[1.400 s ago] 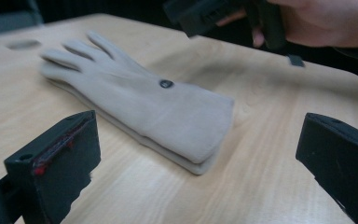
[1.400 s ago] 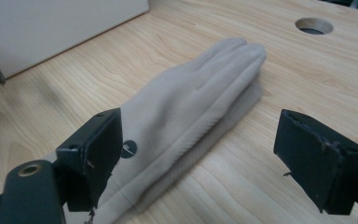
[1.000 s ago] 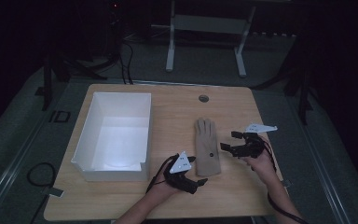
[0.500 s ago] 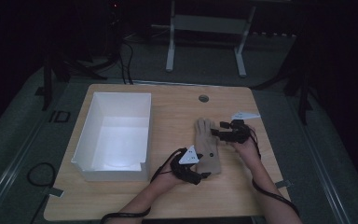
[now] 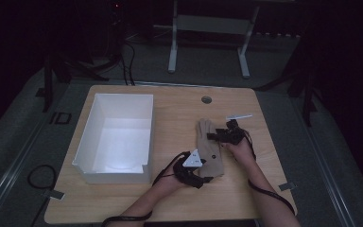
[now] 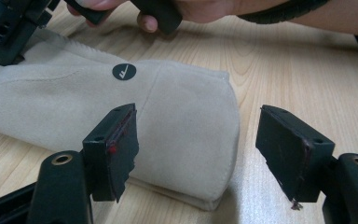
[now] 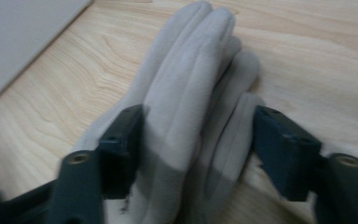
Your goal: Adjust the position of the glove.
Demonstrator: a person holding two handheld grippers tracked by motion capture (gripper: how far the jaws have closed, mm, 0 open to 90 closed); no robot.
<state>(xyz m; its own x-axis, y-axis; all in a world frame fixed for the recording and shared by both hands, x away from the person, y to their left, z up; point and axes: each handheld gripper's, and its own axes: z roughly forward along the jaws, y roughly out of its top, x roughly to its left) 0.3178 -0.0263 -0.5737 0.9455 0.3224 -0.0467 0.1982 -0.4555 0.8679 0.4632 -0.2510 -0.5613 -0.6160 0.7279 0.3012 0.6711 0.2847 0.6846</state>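
One beige glove (image 5: pixel 210 149) flat on the tabletop (image 5: pixel 179 111) right of one white box (image 5: pixel 116 137), left gripper (image 6: pixel 198 154) open at its cuff, right gripper (image 7: pixel 198 151) open astride its fingers

The glove (image 5: pixel 210 149) is beige, with a small black round mark (image 6: pixel 124 72) that carries a white sign. The box (image 5: pixel 116 137) is white. The worktop (image 5: pixel 179 113) is light wood with grain lines. Both tools have black jaws.
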